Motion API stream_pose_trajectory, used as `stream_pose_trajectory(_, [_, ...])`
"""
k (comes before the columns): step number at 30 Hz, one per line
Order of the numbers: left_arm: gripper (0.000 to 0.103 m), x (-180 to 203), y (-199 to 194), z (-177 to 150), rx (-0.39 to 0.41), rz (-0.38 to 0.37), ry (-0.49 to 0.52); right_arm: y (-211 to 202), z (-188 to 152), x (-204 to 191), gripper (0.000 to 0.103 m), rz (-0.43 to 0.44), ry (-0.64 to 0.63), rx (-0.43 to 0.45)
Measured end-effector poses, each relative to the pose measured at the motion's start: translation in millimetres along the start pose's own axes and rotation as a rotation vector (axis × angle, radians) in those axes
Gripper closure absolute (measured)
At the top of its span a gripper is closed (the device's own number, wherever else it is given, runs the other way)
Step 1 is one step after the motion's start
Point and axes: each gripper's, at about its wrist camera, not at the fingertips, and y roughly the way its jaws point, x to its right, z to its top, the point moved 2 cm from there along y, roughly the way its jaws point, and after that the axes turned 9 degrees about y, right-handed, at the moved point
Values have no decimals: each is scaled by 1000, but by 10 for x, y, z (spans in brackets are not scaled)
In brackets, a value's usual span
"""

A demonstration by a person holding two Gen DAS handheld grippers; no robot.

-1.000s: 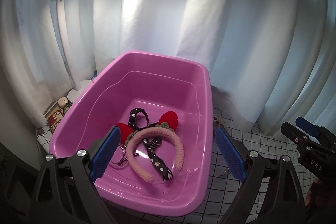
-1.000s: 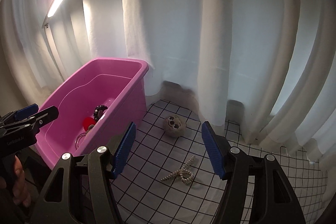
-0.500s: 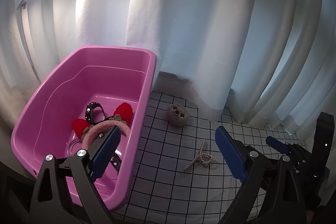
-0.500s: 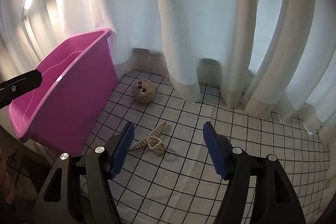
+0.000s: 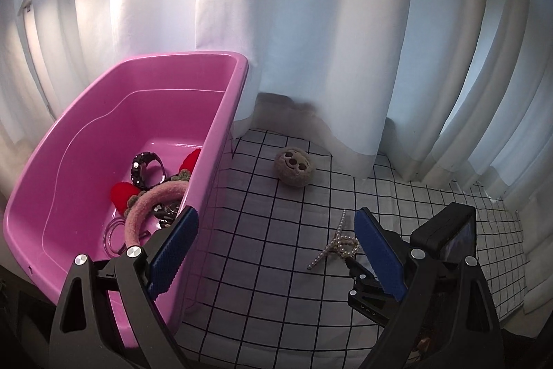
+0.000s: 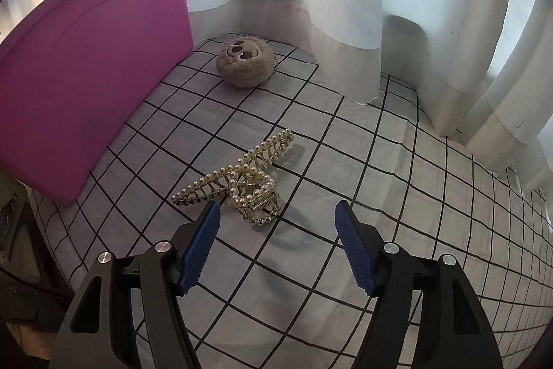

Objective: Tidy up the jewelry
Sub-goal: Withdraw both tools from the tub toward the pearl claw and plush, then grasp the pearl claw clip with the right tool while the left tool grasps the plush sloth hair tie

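Two grippers in view, both with fingers apart and nothing between them. Right gripper [image 6: 277,217] hangs low over the grid-pattern cloth [image 6: 397,196] on the desk, its left finger tip just beside the pearl hair claw [image 6: 242,175], which lies on its side on the cloth, near the pink tub [image 5: 86,140] but apart from it. Left gripper [image 5: 276,227] sits by the tub's near right wall. Fuzzy round plush charm [image 6: 246,63] on the cloth near the white curtain [image 5: 311,23]. In the tub: pink fuzzy headband [image 5: 148,206], red pom-poms [image 5: 121,194], dark studded band [image 5: 145,168].
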Motion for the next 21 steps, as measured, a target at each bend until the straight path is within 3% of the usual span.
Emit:
stream_pose_trajectory(12, [13, 253, 265, 94, -28, -51, -9, 335, 70, 45, 39, 37, 7, 50])
stream_pose_trajectory(15, [13, 303, 383, 104, -31, -51, -10, 324, 84, 125, 69, 48, 16, 70])
stream_pose_trajectory(21, [13, 433, 702, 133, -41, -44, 8, 356, 194, 394, 70, 30, 37, 97])
